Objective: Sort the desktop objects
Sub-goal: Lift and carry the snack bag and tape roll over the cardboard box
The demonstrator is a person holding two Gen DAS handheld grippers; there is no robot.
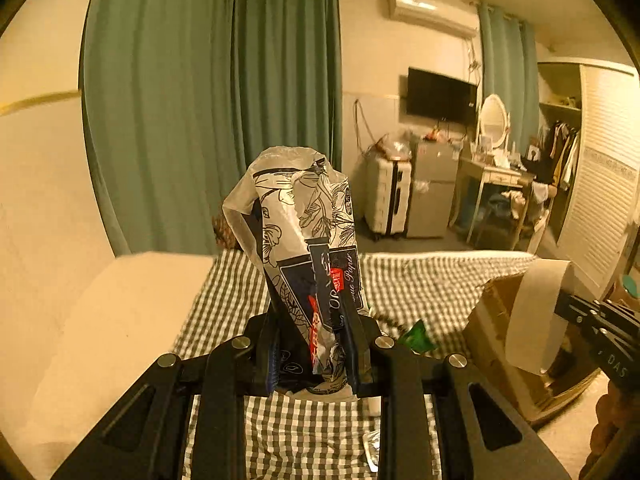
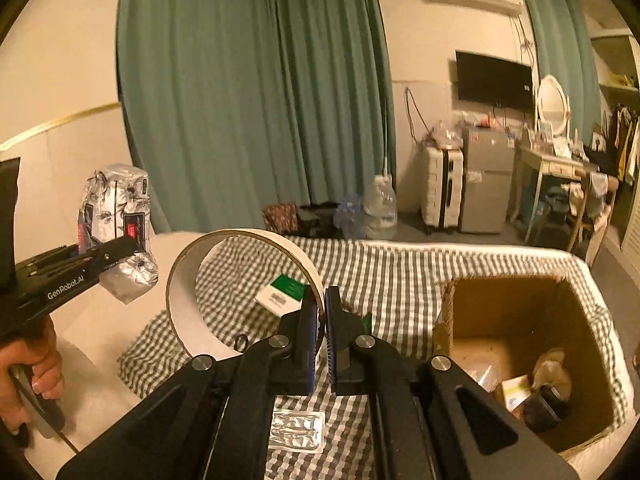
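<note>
My left gripper (image 1: 316, 354) is shut on a floral tissue pack (image 1: 298, 224) and holds it upright above the checked tablecloth (image 1: 432, 284). The pack also shows in the right wrist view (image 2: 116, 216), held at the far left in the left gripper (image 2: 130, 242). My right gripper (image 2: 321, 344) is shut on the edge of a large tape roll ring (image 2: 188, 276), lifted above the cloth. The ring shows in the left wrist view (image 1: 536, 312) at the right, next to the cardboard box (image 1: 496, 344).
An open cardboard box (image 2: 452, 308) with several small items stands on the right of the table. A green-and-white packet (image 2: 284, 292), a blister pack (image 2: 298, 428) and a small black ring (image 2: 241, 342) lie on the checked cloth (image 2: 400, 272). Water bottles (image 2: 380, 208) stand behind the table.
</note>
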